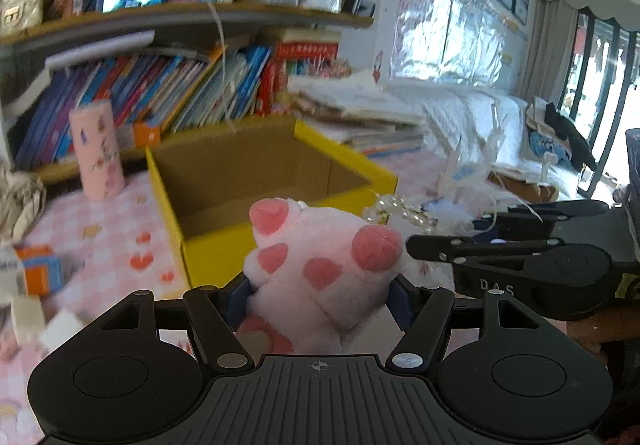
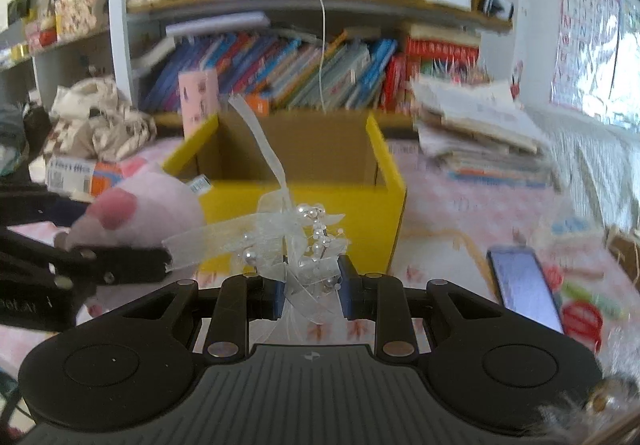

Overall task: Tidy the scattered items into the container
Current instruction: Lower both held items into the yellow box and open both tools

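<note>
Just short of the near wall of the yellow box (image 2: pixel 304 205), you hold both loads in the air, side by side. Your left gripper (image 1: pixel 320 293) is clamped on the pink plush paw (image 1: pixel 320 261), its blue pads pressed into the soft sides so the toe pads face up and forward. The jaws stand wide only because the toy is bulky. Your right gripper (image 2: pixel 312 293) is clenched on the white ribbon-and-pearl ornament (image 2: pixel 296 245), pinching it low at its gathered base, so the loops and bead sprays stand free above the fingers and one ribbon tail rises in front of the box.

The box sits on the pink checked tablecloth (image 1: pixel 120 237), towards the shelf of books (image 1: pixel 160 85) at the table's far edge, its cardboard inside open to you and, as far as shows, empty. Both items appear to hang level with its rim, which would let them pass over the near wall without catching. An orange carton (image 1: pixel 40 269) near the table's left edge and a phone (image 2: pixel 524 289) near its right edge lie on the cloth.
</note>
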